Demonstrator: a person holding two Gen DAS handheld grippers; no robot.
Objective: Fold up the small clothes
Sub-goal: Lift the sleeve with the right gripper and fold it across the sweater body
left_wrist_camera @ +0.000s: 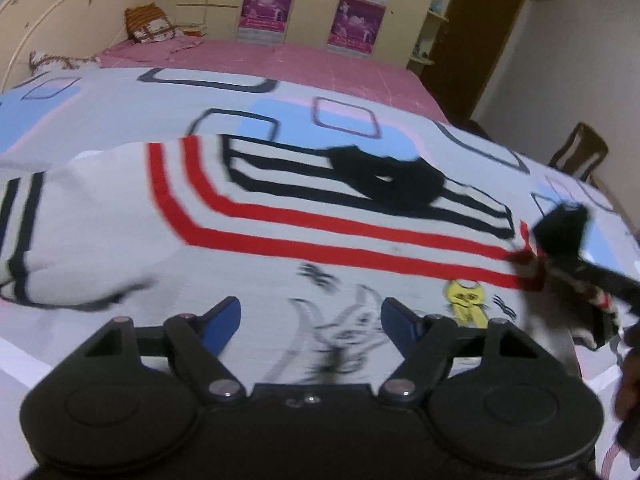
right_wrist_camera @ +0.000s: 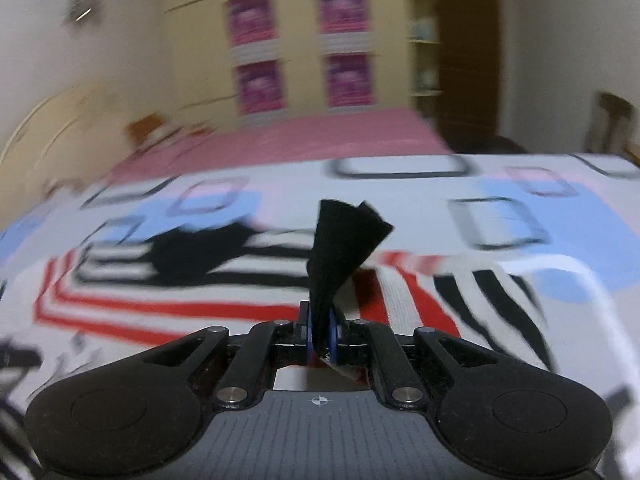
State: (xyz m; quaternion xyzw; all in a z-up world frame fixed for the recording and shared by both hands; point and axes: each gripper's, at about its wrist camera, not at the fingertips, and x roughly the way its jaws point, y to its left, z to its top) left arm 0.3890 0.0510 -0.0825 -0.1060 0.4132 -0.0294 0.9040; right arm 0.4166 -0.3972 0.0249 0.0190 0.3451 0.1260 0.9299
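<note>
bedroom w/ patterned bedsheet (left_wrist_camera: 120, 96), small white knit top w/ red & black stripes (left_wrist_camera: 248, 216) lies spread on it; right gripper (right_wrist_camera: 320, 336) jaws pinched tight on its black cuff, left gripper (left_wrist_camera: 311, 320) jaws wide, empty above the hem; carry sleeve across evenly, keep fabric taut.

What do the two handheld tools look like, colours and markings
Both are matte black, with round side housings, angled linkage arms on silver pivot pins, and blue pads. The left tool has a black base; the right tool has a ribbed grey base bearing a small crosshair mark.
</note>
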